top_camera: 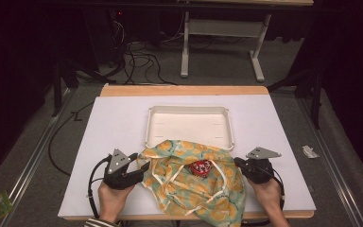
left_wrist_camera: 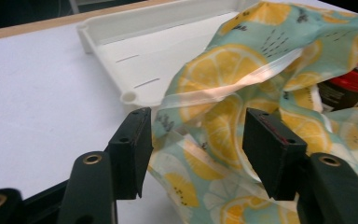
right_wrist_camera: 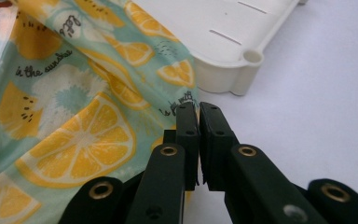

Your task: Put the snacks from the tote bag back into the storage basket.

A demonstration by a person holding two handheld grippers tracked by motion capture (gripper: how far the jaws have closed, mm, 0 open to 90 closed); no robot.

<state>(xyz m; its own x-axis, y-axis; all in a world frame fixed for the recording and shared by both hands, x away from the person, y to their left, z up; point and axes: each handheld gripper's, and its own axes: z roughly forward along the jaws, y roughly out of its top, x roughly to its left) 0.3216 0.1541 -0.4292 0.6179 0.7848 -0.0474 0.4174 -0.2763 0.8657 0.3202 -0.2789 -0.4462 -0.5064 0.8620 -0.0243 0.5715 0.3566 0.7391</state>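
Hands low at near edge: left gripper (top_camera: 143,167) spread wide around cloth (top_camera: 189,182), right gripper (top_camera: 237,162) pinched on its edge. Thin, rumpled, lemon-printed; round tin (top_camera: 201,167) on top, rigid white tray (top_camera: 157,126) behind.

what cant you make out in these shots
- Tin: its label is too small in the high view; the left gripper view cuts it at the right edge.
- Tray: cloth covers its near rim.
- Right gripper: jaws together at the cloth's edge; whether fabric sits between them is hidden.

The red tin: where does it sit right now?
In the high view, the red tin sits on the lemon-print cloth, between both grippers, just in front of the white tray.
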